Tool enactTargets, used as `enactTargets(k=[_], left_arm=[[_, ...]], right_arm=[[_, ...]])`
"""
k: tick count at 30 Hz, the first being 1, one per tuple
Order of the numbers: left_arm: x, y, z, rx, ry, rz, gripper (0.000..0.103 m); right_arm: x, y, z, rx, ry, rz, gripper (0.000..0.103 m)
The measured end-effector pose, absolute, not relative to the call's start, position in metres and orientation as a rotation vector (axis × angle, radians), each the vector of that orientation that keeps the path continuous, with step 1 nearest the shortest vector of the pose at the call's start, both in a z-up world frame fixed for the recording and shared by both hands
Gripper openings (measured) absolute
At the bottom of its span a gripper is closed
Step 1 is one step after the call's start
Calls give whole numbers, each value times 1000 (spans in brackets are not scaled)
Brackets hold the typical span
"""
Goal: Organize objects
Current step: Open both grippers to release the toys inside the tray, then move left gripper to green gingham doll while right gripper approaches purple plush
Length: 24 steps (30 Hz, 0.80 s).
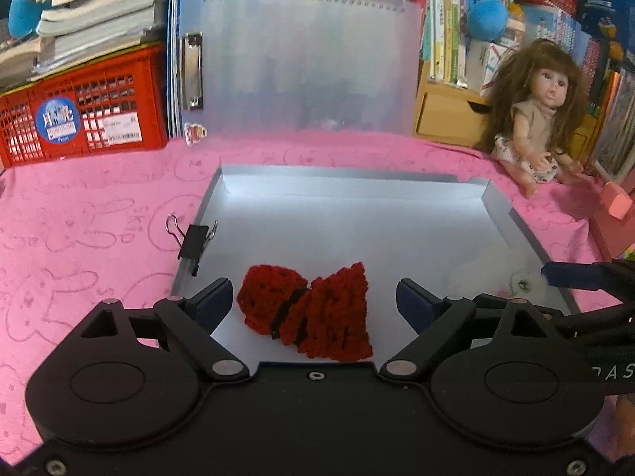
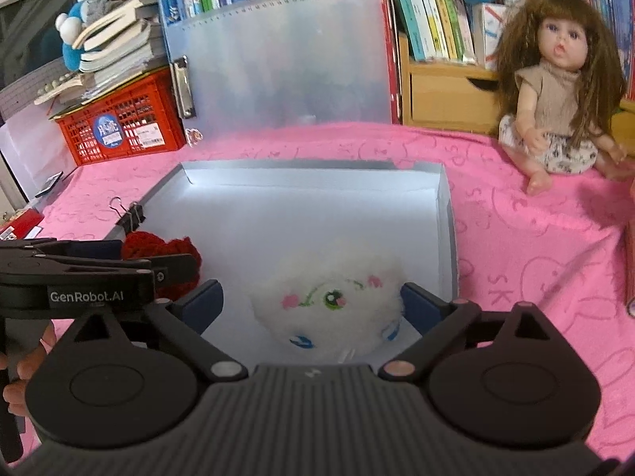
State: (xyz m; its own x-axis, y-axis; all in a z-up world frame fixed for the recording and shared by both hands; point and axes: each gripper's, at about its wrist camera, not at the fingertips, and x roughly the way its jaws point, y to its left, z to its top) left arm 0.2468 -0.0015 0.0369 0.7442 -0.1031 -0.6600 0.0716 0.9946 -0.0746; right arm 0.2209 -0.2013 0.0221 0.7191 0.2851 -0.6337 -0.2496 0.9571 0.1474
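Observation:
A shallow silver box (image 1: 349, 186) (image 2: 444, 206) lies open on the pink cloth. A red crocheted bow (image 1: 307, 311) lies inside it at the near left; it also shows in the right wrist view (image 2: 174, 250). A white plush toy (image 2: 333, 309) with a green eye lies inside at the near right, faint in the left wrist view (image 1: 492, 273). My left gripper (image 1: 313, 301) is open, its fingers on either side of the bow without touching it. My right gripper (image 2: 311, 303) is open, its fingers on either side of the plush.
A black binder clip (image 1: 194, 240) (image 2: 131, 214) is clipped on the box's left wall. A doll (image 1: 539, 115) (image 2: 563, 91) sits at the back right. A red crate (image 1: 79, 115) with books, a frosted clipboard (image 1: 297, 63) and bookshelves line the back.

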Motion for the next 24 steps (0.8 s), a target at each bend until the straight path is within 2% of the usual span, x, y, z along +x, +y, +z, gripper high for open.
enactTargets(k=[14,24], left_arm=[[197,-6,59,12,624,-139,94],[154,1,56,27,588,-139,95]], right_arm=[[179,-220,50,38,613,333,103],[150,-241,46,58,590,312,103]])
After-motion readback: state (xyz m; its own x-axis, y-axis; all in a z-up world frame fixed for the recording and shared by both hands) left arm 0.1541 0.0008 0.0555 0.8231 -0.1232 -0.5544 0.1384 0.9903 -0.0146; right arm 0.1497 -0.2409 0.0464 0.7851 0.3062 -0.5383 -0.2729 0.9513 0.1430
